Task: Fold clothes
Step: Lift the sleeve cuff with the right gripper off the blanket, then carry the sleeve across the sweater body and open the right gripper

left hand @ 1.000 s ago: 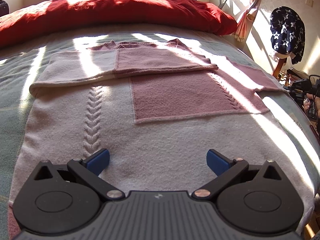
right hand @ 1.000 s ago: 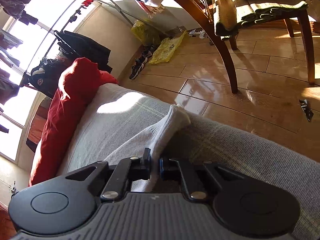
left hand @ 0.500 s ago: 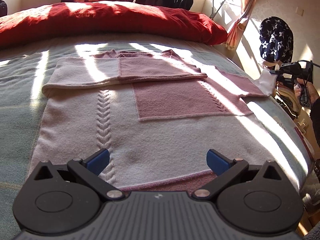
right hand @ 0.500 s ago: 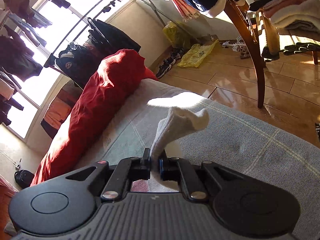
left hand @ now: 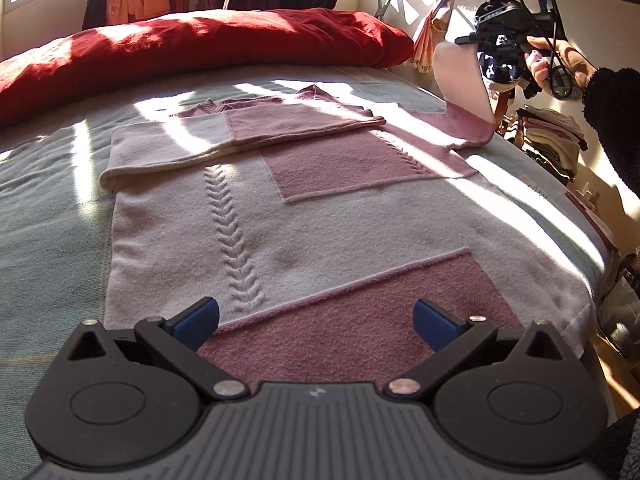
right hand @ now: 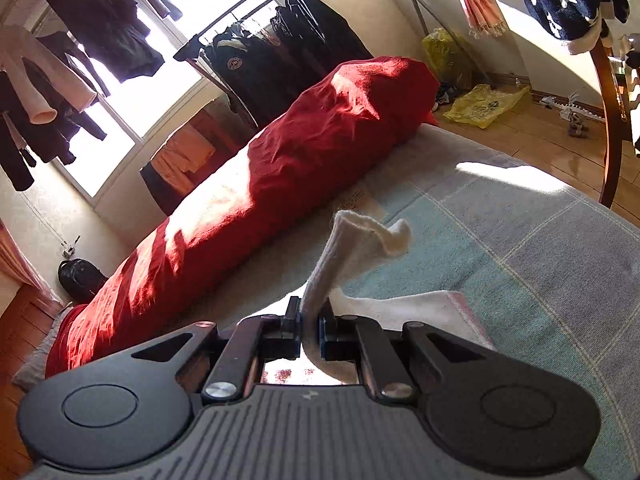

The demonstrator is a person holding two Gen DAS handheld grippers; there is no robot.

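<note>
Pinching the pink-and-cream knitted sweater's right sleeve, the right claw holds it beside the body lying leftward, while the left claw hovers spread.

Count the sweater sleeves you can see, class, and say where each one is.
2. One sleeve lies folded across the sweater's chest; the other sleeve is lifted off the bed's right side, its cuff pinched in the right gripper.
</note>
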